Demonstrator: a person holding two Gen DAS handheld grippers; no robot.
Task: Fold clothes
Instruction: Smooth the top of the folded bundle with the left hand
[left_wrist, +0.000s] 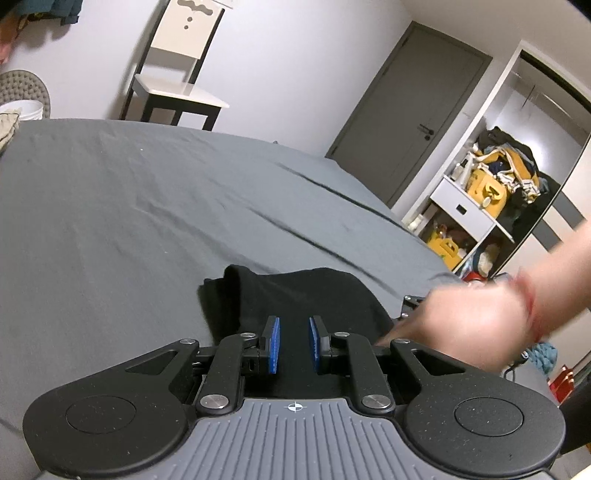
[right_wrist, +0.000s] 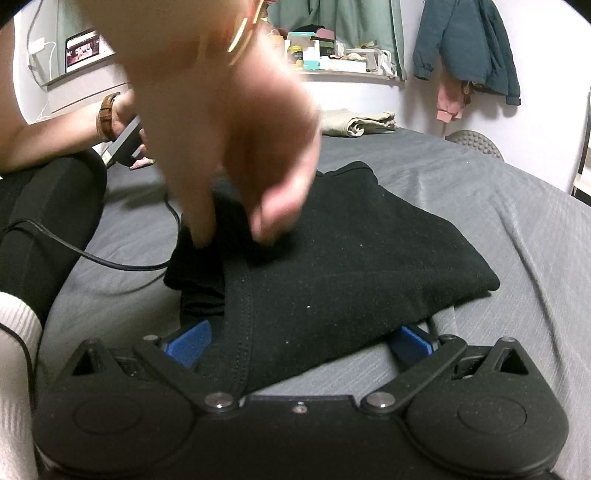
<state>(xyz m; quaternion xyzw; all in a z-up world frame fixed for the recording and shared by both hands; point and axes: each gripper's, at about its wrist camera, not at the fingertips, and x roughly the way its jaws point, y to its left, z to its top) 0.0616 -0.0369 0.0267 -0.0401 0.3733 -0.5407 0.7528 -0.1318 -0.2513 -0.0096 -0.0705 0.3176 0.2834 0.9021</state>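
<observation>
A black folded garment (right_wrist: 351, 258) lies on the grey bed sheet (right_wrist: 517, 229). My right gripper (right_wrist: 300, 346) is open wide, low on the bed, and the garment's near edge lies between its blue pads (right_wrist: 188, 347). A bare, blurred hand (right_wrist: 236, 147) presses down on the garment's left part. In the left wrist view the same garment (left_wrist: 295, 291) lies just beyond my left gripper (left_wrist: 293, 341). It is open by a narrow gap, with nothing between its pads. The blurred hand (left_wrist: 480, 321) reaches in from the right.
A black cable (right_wrist: 110, 260) runs over the sheet at left, next to a person's dark-clad leg (right_wrist: 48, 206). An arm with a brown watch (right_wrist: 107, 116) holds a grey handle. Beige folded clothes (right_wrist: 358, 123) sit at the bed's far edge. A chair (left_wrist: 177, 74), a door (left_wrist: 410, 110) and a shelf (left_wrist: 491, 184) stand beyond the bed.
</observation>
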